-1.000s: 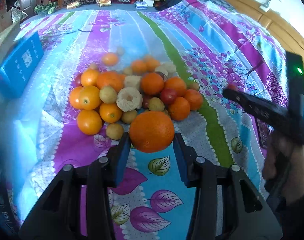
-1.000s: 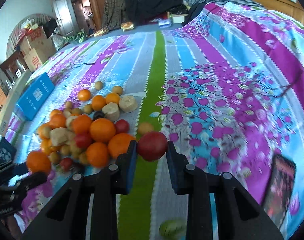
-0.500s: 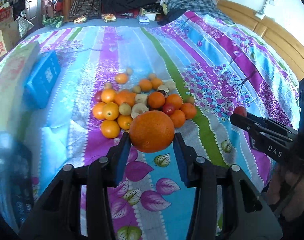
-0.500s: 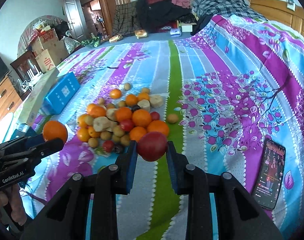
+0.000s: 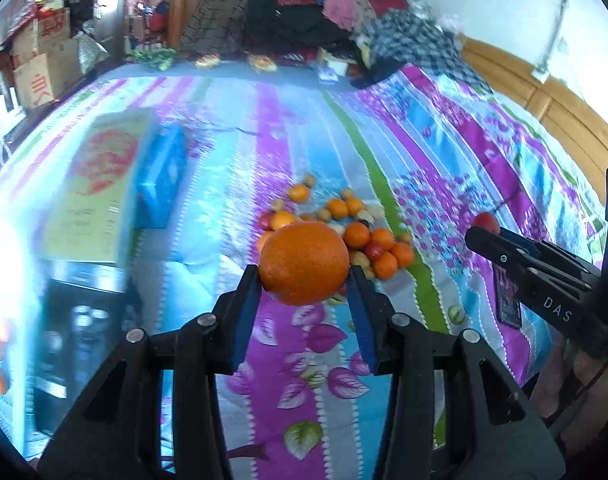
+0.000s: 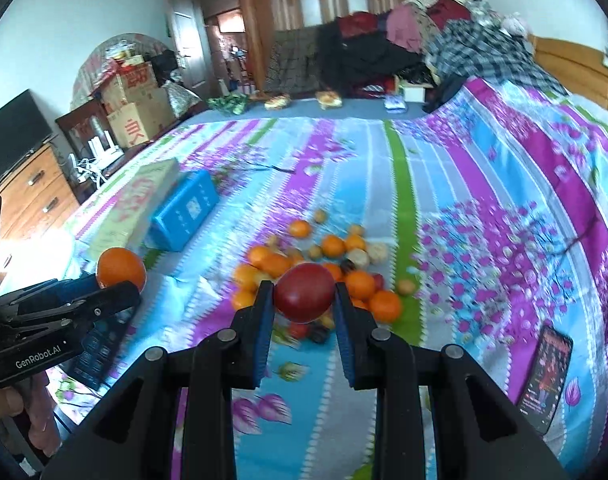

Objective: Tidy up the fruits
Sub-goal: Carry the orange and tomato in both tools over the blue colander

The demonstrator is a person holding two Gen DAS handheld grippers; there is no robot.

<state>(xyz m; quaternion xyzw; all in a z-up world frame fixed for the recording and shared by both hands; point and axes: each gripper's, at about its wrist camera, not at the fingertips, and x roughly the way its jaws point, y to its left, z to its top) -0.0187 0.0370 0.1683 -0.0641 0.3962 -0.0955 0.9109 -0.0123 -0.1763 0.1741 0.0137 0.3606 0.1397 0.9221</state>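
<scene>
My left gripper [image 5: 304, 276] is shut on a large orange [image 5: 304, 268] and holds it high above the bed. My right gripper [image 6: 302, 302] is shut on a red apple [image 6: 304, 297], also raised. A pile of fruit [image 5: 359, 236] with several oranges, small red fruits and pale yellow ones lies on the flowered bedspread [image 5: 311, 360]; it shows in the right wrist view [image 6: 331, 256] too. The left gripper with its orange [image 6: 121, 268] appears at the left of the right wrist view. The right gripper with the apple [image 5: 485, 222] appears at the right of the left wrist view.
A blue box [image 6: 186, 210] and a yellowish box [image 6: 132, 208] lie on the bed left of the pile. A phone [image 6: 547, 372] lies at the right. A dark remote-like device [image 6: 96, 346] lies at the front left. Piled clothes [image 6: 383, 52] sit at the far end.
Both grippers have lifted and pulled back from the pile with their fruit still held. The pile looks smaller and farther away.
</scene>
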